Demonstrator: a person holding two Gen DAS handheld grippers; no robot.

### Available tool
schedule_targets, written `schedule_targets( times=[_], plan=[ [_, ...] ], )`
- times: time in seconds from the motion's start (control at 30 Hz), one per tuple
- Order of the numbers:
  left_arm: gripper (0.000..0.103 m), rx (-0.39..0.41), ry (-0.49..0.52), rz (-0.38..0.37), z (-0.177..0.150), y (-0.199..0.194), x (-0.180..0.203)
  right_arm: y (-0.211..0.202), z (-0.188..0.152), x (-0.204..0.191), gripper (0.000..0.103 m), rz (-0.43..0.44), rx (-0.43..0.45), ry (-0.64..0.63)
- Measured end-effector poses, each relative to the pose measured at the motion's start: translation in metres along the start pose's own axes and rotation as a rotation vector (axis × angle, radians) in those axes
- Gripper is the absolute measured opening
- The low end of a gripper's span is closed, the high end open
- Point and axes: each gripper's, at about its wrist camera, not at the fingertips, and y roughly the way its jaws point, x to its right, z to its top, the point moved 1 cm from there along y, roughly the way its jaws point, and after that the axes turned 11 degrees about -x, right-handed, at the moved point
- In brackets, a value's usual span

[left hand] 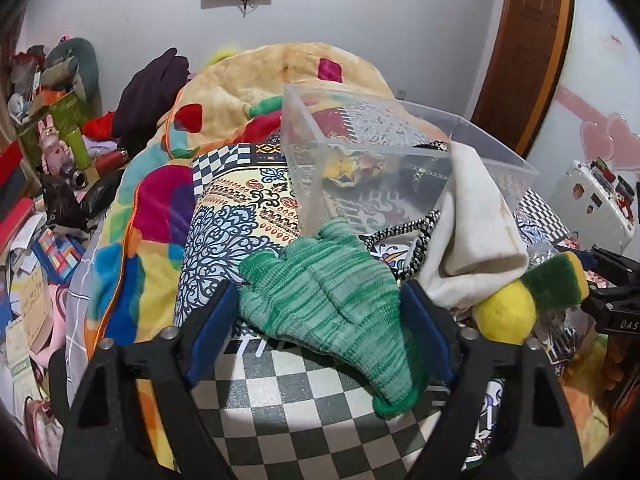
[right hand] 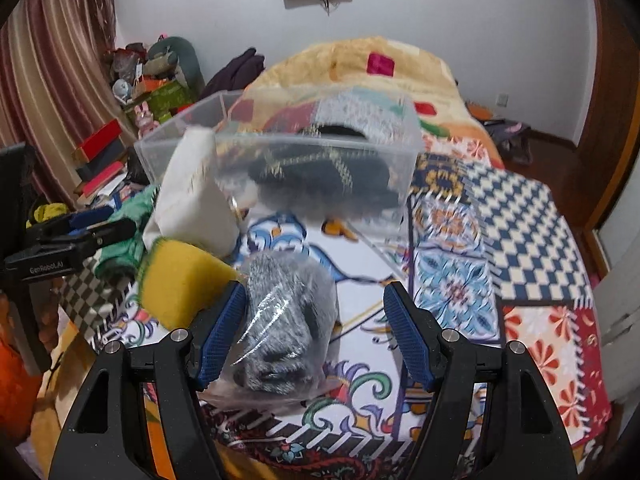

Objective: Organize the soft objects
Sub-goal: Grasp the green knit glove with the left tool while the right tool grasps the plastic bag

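Straddling the green knitted glove (left hand: pixel 328 300), the left gripper (left hand: pixel 320 316) is held with its jaws wide apart and nothing clamped, presumably so the limp, ribbed fabric can be gathered from the patterned bed cover (left hand: pixel 256 208). The right gripper (right hand: pixel 312 332) is likewise spread open around a grey fuzzy item in crinkled clear wrap (right hand: pixel 280 320), one pad touching it, no grip made. The clear plastic bin (right hand: pixel 280 160), already holding dark items, is positioned just beyond as the likely destination.
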Motion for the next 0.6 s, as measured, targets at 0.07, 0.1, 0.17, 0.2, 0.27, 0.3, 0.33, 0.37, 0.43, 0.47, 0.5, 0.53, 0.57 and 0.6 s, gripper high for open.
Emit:
schedule_targets(
  times=[0.07,0.1,0.17,0.2,0.27,0.3,0.33,0.37,0.43,0.47,0.5,0.53,0.57,0.6],
  plan=[
    [0.077,0.010,0.005,0.002,-0.002,-0.001,0.000,0.002,-0.001,0.001,0.063,0.013,-0.002,-0.001],
    [0.073,0.013,0.009,0.005,-0.002,-0.001,-0.001,0.002,-0.002,0.000,0.061,0.023,-0.003,-0.002],
    [0.066,0.014,0.020,0.016,-0.004,0.000,-0.001,0.002,-0.003,-0.001,0.046,0.039,-0.002,-0.011],
    [0.064,0.017,0.025,0.025,-0.006,0.000,-0.001,0.002,-0.004,-0.002,0.043,0.044,-0.003,-0.017],
    [0.057,0.024,0.032,0.037,-0.008,0.001,-0.002,0.002,-0.005,-0.006,0.036,0.037,0.004,-0.030],
    [0.055,0.031,0.035,0.047,-0.009,0.000,-0.003,0.001,-0.005,-0.008,0.034,0.030,0.008,-0.035],
    [0.049,0.035,0.036,0.054,-0.010,0.000,-0.003,0.001,-0.005,-0.009,0.032,0.024,0.012,-0.041],
    [0.043,0.040,0.036,0.060,-0.010,-0.001,-0.003,0.001,-0.005,-0.010,0.030,0.017,0.017,-0.044],
    [0.035,0.041,0.034,0.062,-0.009,-0.001,-0.005,0.000,-0.004,-0.009,0.028,0.008,0.024,-0.040],
    [0.032,0.042,0.033,0.056,-0.009,-0.003,-0.006,-0.001,-0.004,-0.008,0.027,0.005,0.032,-0.033],
    [0.031,0.043,0.032,0.051,-0.008,-0.003,-0.006,-0.003,-0.001,-0.006,0.027,0.008,0.036,-0.026],
    [0.027,0.043,0.032,0.048,-0.008,-0.004,-0.006,-0.005,0.000,-0.003,0.026,0.008,0.043,-0.016],
    [0.023,0.044,0.034,0.046,-0.008,-0.005,-0.007,-0.007,0.000,-0.001,0.026,0.008,0.051,-0.007],
    [0.022,0.046,0.038,0.045,-0.007,-0.007,-0.006,-0.010,0.002,0.000,0.026,0.008,0.057,-0.001]
  ],
)
